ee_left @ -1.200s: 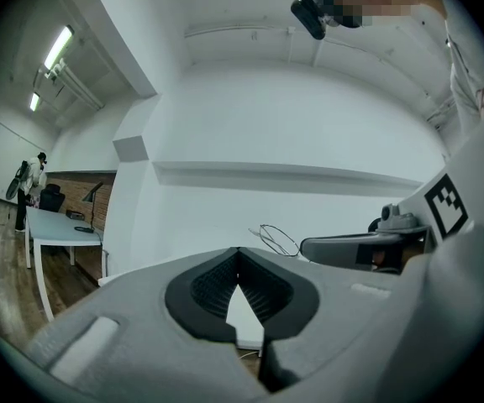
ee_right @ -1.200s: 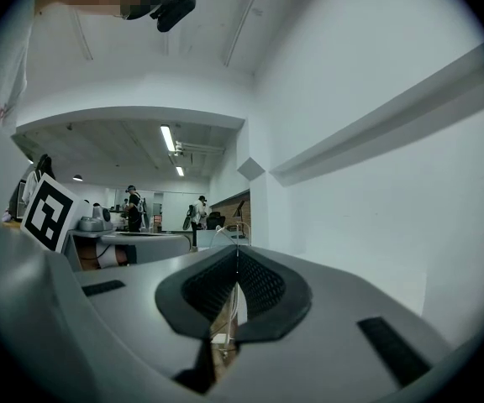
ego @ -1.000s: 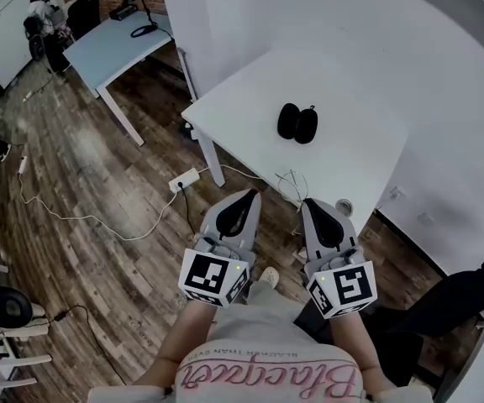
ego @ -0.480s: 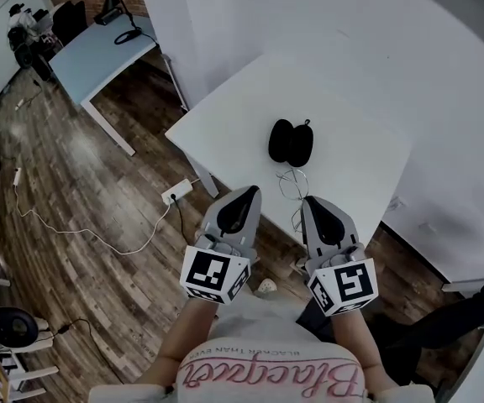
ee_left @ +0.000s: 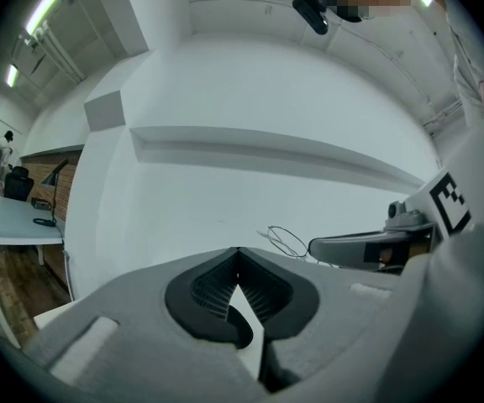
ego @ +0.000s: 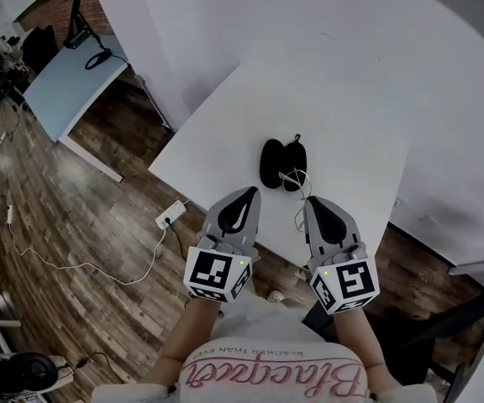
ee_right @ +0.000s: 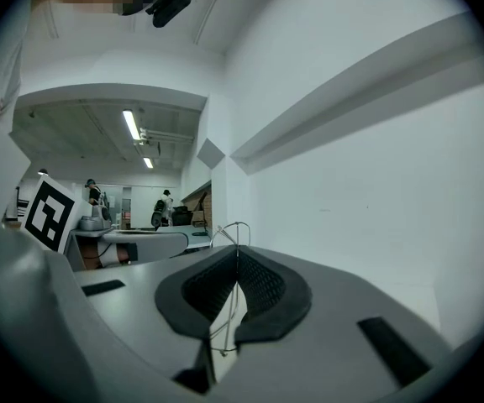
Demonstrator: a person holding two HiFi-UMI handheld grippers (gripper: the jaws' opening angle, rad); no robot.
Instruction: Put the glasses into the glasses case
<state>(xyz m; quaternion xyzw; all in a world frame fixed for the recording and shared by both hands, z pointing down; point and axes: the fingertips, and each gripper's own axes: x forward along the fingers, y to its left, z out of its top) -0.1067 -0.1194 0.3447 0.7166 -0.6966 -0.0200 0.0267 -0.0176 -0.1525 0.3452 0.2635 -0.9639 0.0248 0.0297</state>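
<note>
An open black glasses case [ego: 273,163] lies on the white table [ego: 225,128], its two oval halves side by side. Thin wire-framed glasses [ego: 293,180] hang over the case's near right edge, and my right gripper [ego: 312,200] is shut on them. In the right gripper view the wire runs down between the closed pads, and the glasses [ee_right: 232,227] loop up past the tip of my right gripper [ee_right: 237,252]. My left gripper [ego: 246,192] is shut with nothing in it, just short of the table's near edge. From my left gripper [ee_left: 238,251] the glasses [ee_left: 286,240] show to the right.
The table's near edge runs diagonally just under both gripper tips. Wood floor lies to the left with a power strip [ego: 170,216] and cable. A blue-grey desk [ego: 65,82] stands at the far upper left. White walls close off the table's far side.
Both grippers have come forward over the table's near edge toward the case. The glasses, held in the right gripper throughout, now overlap the case's near edge.
</note>
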